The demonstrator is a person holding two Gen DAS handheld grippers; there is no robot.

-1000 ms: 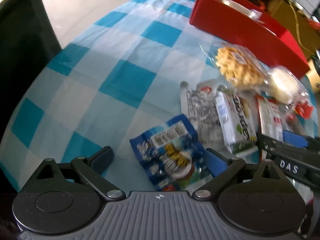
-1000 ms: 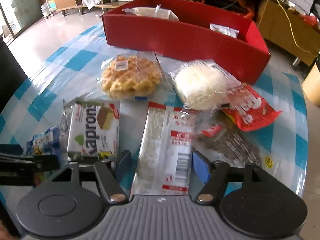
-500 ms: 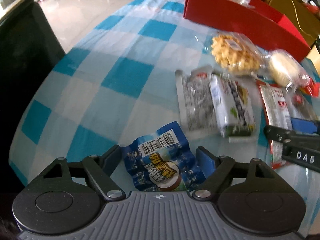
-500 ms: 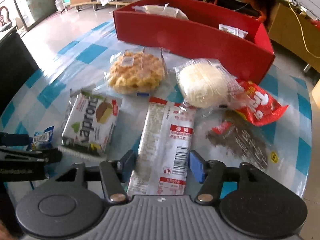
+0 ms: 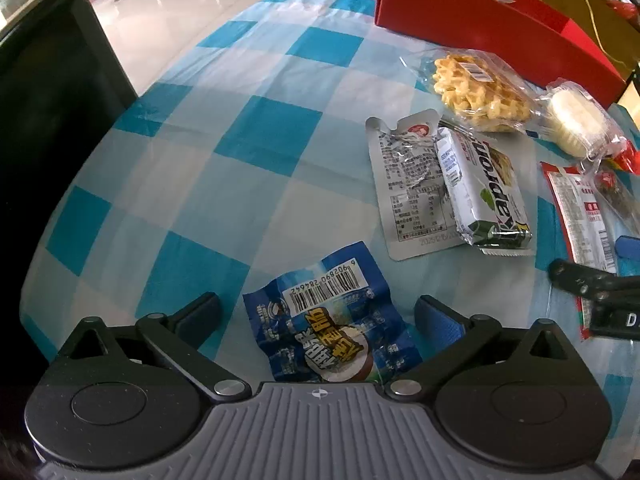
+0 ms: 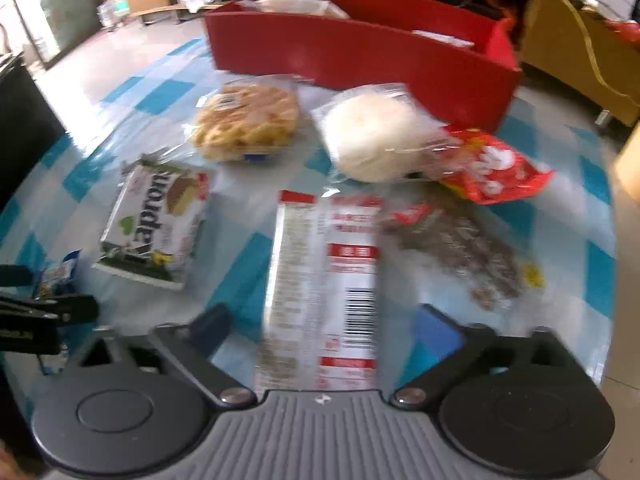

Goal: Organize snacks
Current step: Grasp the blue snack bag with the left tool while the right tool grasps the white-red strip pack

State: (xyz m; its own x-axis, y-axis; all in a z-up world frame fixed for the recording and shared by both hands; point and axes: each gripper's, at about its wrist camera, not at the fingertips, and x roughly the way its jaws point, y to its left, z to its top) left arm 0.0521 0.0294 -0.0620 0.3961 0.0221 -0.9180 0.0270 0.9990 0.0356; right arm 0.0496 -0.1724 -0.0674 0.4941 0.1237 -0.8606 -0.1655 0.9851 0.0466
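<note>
The blue snack packet (image 5: 328, 320) is lying flat on the checked bench (image 5: 256, 136) at its near edge, between the spread fingers of the left tongs (image 5: 316, 312), which are standing wide open and gripping nothing. It is looking like a light, crinkly foil pouch with soft contents, so it is likely going to buckle and slide rather than resist; the crimped far end by the barcode or the puffed middle is seeming the safest place to pinch, taken across its narrow width. The long white-and-red packet (image 6: 324, 280) is lying lengthwise between the fingers of the right tongs (image 6: 324, 320), also wide open and empty; it is appearing thin, flexible and slick, probably drooping if taken at one end, so a hold near its middle is looking wiser. Both tongs are hovering low over the near side of the bench, pointing away toward the red box (image 6: 360, 56) at the far side, where a few packets are already sitting. The waffle pack (image 5: 476, 88), the white bun (image 6: 368, 136) and the green wafer pack (image 5: 484, 188) are lying between, apart from either pair of tongs.
</note>
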